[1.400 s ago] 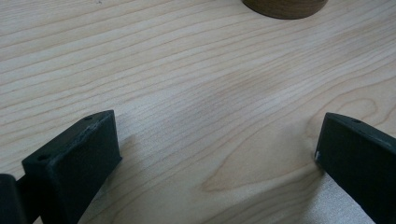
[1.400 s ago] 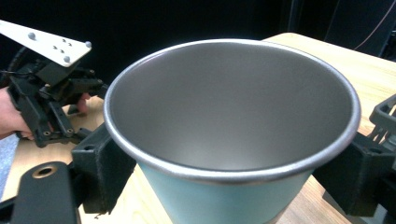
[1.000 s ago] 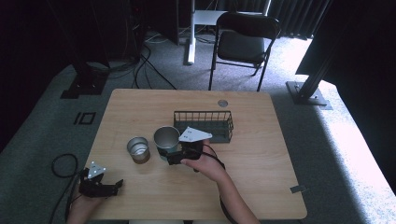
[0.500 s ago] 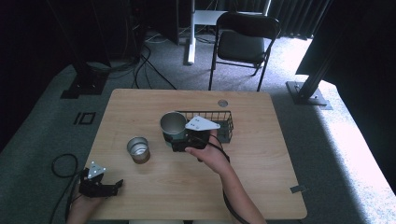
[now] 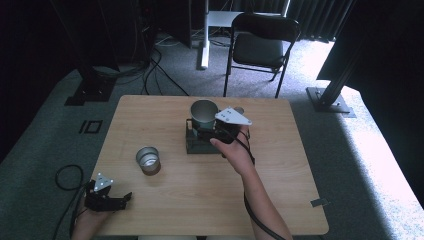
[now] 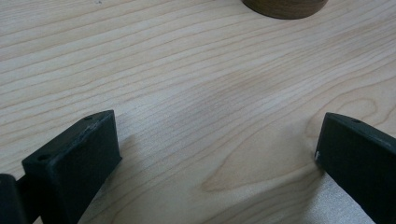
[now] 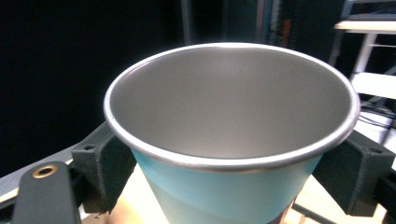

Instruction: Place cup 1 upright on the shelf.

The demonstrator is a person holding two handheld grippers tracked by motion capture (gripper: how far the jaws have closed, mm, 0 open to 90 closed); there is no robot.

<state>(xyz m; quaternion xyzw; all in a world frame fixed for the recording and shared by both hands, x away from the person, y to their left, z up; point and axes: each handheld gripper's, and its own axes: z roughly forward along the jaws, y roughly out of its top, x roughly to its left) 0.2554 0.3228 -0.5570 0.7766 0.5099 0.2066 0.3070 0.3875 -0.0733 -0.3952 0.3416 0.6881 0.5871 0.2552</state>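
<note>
Folding chair (image 5: 263, 47) (behind table (image 5: 165, 115))

In the right gripper view the cup's (image 7: 232, 140) base runs off the bottom edge. From above, the hand (image 5: 235, 150) and cup cover much of the wire basket (image 5: 194, 146). The left gripper view crops a round brown base (image 6: 285, 5) at the top edge.

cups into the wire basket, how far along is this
Done: the teal cup is off the table, clamped between the right gripper jaws. In hand: it hangs above the wire basket, not yet lowered in. Left: setting it down and letting go, then probably the second cup, which stands on the table while the left gripper rests open near the front edge.
</note>
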